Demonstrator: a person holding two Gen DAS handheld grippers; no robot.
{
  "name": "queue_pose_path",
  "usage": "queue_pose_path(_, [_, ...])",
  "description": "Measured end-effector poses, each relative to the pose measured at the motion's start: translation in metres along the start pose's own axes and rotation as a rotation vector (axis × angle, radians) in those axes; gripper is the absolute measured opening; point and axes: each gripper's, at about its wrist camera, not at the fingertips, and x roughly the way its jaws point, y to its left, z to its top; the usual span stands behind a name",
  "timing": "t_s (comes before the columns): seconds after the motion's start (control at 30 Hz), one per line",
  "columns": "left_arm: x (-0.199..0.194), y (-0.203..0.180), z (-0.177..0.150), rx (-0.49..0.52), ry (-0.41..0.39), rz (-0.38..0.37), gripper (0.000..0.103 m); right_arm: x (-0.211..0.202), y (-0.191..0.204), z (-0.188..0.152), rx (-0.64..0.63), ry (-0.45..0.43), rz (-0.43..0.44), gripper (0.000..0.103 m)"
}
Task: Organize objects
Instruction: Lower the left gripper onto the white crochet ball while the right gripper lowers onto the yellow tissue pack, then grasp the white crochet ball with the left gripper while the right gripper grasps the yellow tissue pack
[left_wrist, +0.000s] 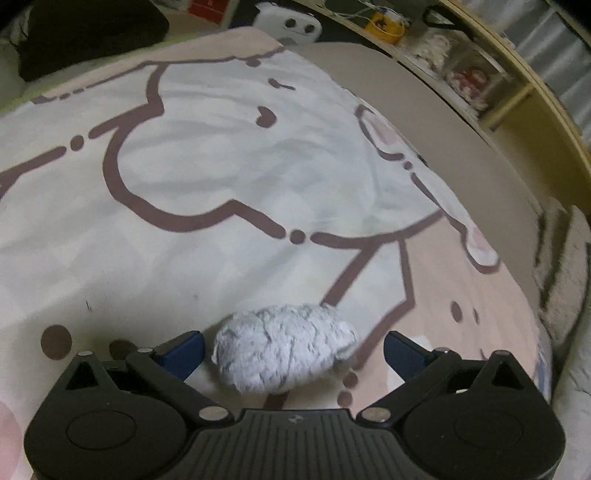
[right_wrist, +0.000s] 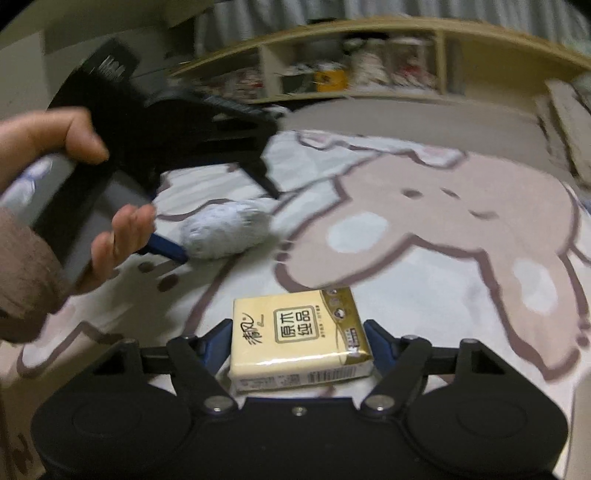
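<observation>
A bed covered by a cartoon-printed blanket (left_wrist: 229, 177) fills both views, with a wooden shelf (right_wrist: 369, 62) of cluttered compartments along the far side. In the left wrist view, the left claw (left_wrist: 293, 352) sits at six o'clock with its blue fingers (left_wrist: 184, 352) spread wide on either side of a fluffy grey-white bundle (left_wrist: 284, 347) lying on the blanket; a gap shows on each side, so nothing is gripped. In the right wrist view, that same bundle lies at about ten o'clock from centre, with a hand (right_wrist: 114, 236) on the other tool beside it. At six o'clock the right claw (right_wrist: 297, 349) brackets a yellow tissue pack (right_wrist: 295, 339) resting on the blanket, its fingers standing right at the pack's sides; whether they actually press on it I cannot tell.
</observation>
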Motion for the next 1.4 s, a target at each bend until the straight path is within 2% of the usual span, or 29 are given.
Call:
queue_pose_path(0.13, [0.005, -0.004, 0.000, 0.002, -0.023, 0.048, 0.093, -0.008, -0.014, 0.005, 0.043, -0.013, -0.053, 0.075])
queue_pose_path(0.23, [0.005, -0.007, -0.004, 0.034, -0.044, 0.082, 0.083, -0.010, -0.020, 0.006, 0.068, -0.006, -0.074, 0.075])
queue_pose_path(0.3, [0.003, -0.007, -0.006, 0.057, -0.053, 0.073, 0.077, -0.009, -0.021, 0.005, 0.081, 0.004, -0.086, 0.075])
queue_pose_path(0.43, [-0.004, -0.004, -0.012, 0.102, -0.063, 0.038, 0.073, -0.010, -0.024, 0.007, 0.116, 0.013, -0.105, 0.075])
queue_pose_path(0.67, [-0.026, 0.004, -0.022, 0.167, -0.067, -0.005, 0.071, -0.029, -0.018, 0.016, 0.113, -0.017, -0.126, 0.075])
queue_pose_path(1.4, [-0.163, 0.007, -0.072, 0.536, -0.231, -0.135, 0.071, -0.131, -0.001, 0.033, 0.173, -0.101, -0.169, 0.075])
